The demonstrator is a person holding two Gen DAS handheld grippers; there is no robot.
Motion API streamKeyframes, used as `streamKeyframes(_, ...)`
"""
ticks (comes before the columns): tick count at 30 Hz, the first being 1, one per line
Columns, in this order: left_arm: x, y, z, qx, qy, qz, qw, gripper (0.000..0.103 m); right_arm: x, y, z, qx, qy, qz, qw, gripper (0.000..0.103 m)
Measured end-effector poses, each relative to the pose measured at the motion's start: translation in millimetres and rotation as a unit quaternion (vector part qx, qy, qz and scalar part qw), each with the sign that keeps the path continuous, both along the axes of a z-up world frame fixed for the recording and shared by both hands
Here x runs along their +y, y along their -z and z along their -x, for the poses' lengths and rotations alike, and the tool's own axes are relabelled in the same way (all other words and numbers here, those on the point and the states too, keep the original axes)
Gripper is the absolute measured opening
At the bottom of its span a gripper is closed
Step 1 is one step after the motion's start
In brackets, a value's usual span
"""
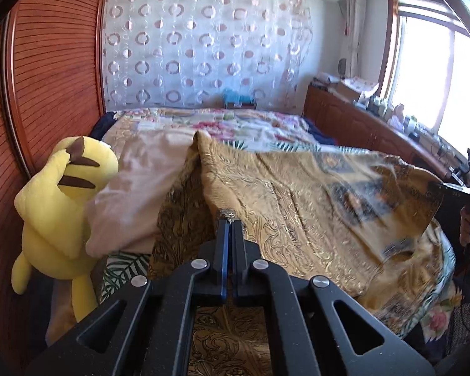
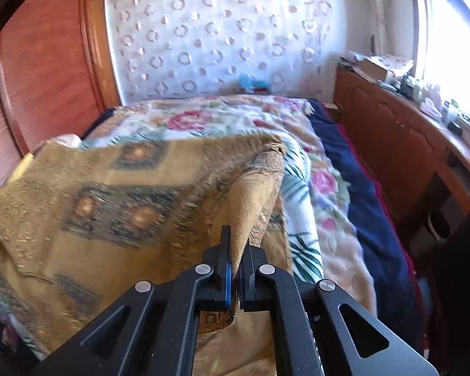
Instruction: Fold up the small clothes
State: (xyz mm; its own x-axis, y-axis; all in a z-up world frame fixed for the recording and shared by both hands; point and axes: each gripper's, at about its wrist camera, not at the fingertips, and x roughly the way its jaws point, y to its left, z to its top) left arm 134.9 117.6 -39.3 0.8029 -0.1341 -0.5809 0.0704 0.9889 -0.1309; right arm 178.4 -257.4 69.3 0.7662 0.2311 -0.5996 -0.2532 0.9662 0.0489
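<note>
Left gripper point(image 1: 230, 219): clamped on gold patterned cloth point(image 1: 297, 194) | right gripper point(image 2: 236, 244): same cloth pinched, raised over the bed point(image 2: 329, 188).

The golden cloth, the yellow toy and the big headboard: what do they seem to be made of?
Golden cloth: seems a woven fabric with a shiny raised pattern; it drapes and creases where it is lifted. Yellow toy: soft plush, probably stuffed; matte, rounded limbs. Headboard: looks like reddish-brown wood with fine grooves and a slight gloss; it could be veneer.
</note>
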Motion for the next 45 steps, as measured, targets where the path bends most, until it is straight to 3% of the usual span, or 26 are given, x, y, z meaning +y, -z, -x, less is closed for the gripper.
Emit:
streamKeyframes(7,15,-21,20,-0.020,-0.004,0.038,0.9991,0.002,-19,-27,34,-0.009,-0.023,-0.070,0.997,0.002)
streamKeyframes(12,35,-13,36,-0.004,-0.021,0.048,0.9986,0.002,-44,-30,65,-0.007,-0.030,-0.091,0.995,0.002)
streamKeyframes(17,47,23,52,0.037,-0.031,0.058,0.9971,0.002,-66,-1,83,0.019,-0.016,-0.067,0.997,0.002)
streamKeyframes(22,37,48,58,0.066,-0.028,0.037,0.9967,0.002,-68,39,89,0.057,-0.006,-0.026,0.998,0.002)
streamKeyframes(27,38,61,57,0.082,-0.033,0.044,0.9951,0.002,-75,50,94,0.065,0.001,-0.026,0.998,0.003)
streamKeyframes(31,37,63,61,0.083,-0.027,0.046,0.9951,0.003,-73,46,96,0.064,0.017,-0.007,0.998,0.030)
streamKeyframes(32,36,62,62,0.082,-0.026,0.044,0.9953,0.007,-70,41,97,0.061,0.022,-0.004,0.998,0.035)
streamKeyframes(33,35,61,63,0.081,-0.026,0.039,0.9956,0.021,-69,34,97,0.056,0.028,-0.003,0.998,0.043)
streamKeyframes(34,35,61,65,0.077,-0.024,0.036,0.9960,0.029,-71,29,101,0.046,0.034,-0.002,0.998,0.045)
streamKeyframes(35,35,59,66,0.071,-0.022,0.035,0.9966,0.043,-71,25,106,0.037,0.037,-0.004,0.999,0.046)
streamKeyframes(38,35,59,64,0.075,-0.029,0.030,0.9963,0.063,-62,15,115,0.015,0.033,-0.005,0.999,0.049)
streamKeyframes(45,37,65,51,0.076,-0.042,0.029,0.9958,0.065,-19,22,116,-0.010,-0.016,-0.003,1.000,0.059)
